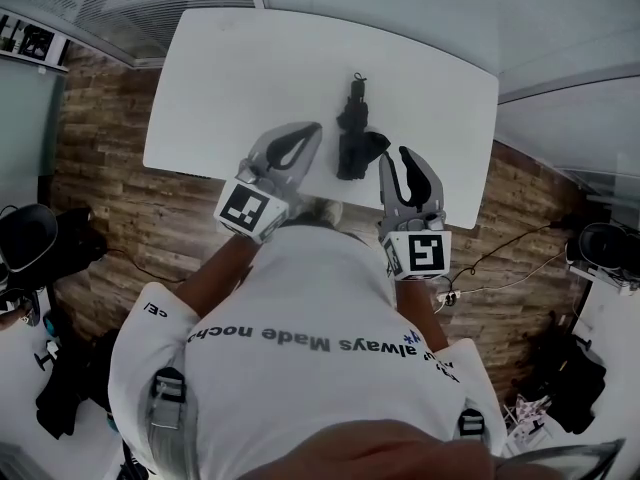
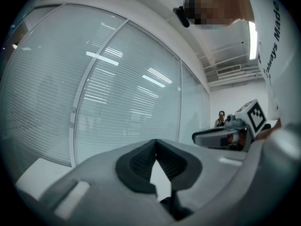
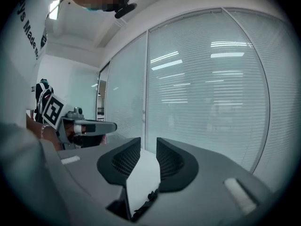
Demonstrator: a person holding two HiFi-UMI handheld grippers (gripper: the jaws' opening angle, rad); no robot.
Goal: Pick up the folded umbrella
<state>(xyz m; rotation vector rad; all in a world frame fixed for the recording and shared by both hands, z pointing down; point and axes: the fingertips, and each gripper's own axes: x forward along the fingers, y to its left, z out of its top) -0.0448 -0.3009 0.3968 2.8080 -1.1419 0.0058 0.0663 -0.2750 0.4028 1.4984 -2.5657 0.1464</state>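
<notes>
Near the centre of the head view, the folded umbrella (image 1: 352,138) lay on the white table (image 1: 230,78) between the left gripper (image 1: 312,130), jaws together, and the right gripper (image 1: 404,153), jaws barely apart and empty, so such a narrow gap would probably push it away.
</notes>
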